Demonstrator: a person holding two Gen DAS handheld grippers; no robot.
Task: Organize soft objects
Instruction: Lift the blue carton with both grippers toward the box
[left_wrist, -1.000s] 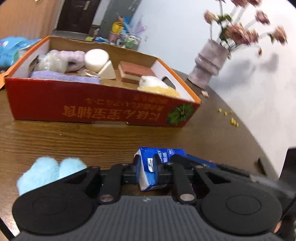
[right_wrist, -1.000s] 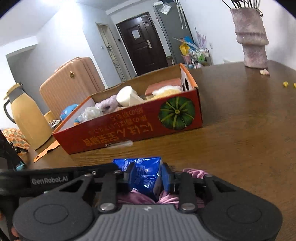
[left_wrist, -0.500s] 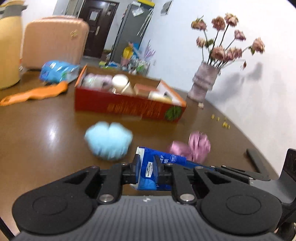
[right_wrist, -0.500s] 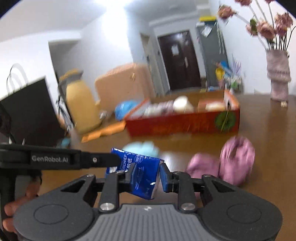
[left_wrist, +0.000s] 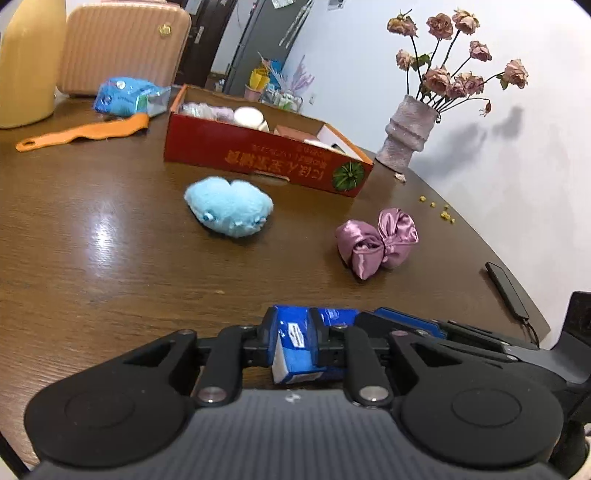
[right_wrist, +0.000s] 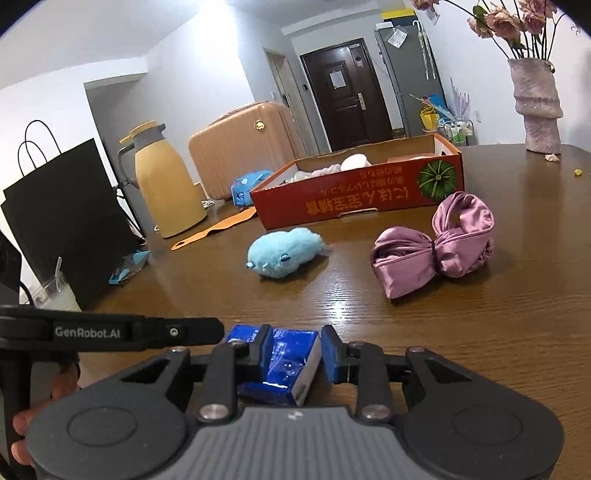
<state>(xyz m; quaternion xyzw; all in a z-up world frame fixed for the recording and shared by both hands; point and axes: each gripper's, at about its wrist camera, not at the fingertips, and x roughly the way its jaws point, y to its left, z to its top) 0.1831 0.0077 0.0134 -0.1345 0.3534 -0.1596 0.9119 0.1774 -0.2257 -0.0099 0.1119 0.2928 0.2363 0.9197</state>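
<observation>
My left gripper (left_wrist: 292, 341) is shut on a blue tissue pack (left_wrist: 291, 347), held low over the near table edge. The same pack (right_wrist: 284, 360) sits between the fingers of my right gripper (right_wrist: 295, 350), whose right pad stands slightly off it. A light blue plush toy (left_wrist: 229, 206) (right_wrist: 282, 252) and a pink satin bow (left_wrist: 376, 242) (right_wrist: 436, 245) lie on the brown table ahead. Behind them stands the red cardboard box (left_wrist: 266, 158) (right_wrist: 354, 201) holding several soft items.
A yellow thermos (right_wrist: 162, 181), an orange shoehorn (left_wrist: 81, 133), a blue snack bag (left_wrist: 125, 96) and a black paper bag (right_wrist: 62, 221) are at the left. A vase with dried roses (left_wrist: 410, 133) stands far right. A black phone (left_wrist: 506, 290) lies near the right edge.
Both grippers pulled back from the box toward the near edge, carrying the tissue pack. The plush and bow, close under the grippers before, now lie well ahead. The right gripper's jaws have widened.
</observation>
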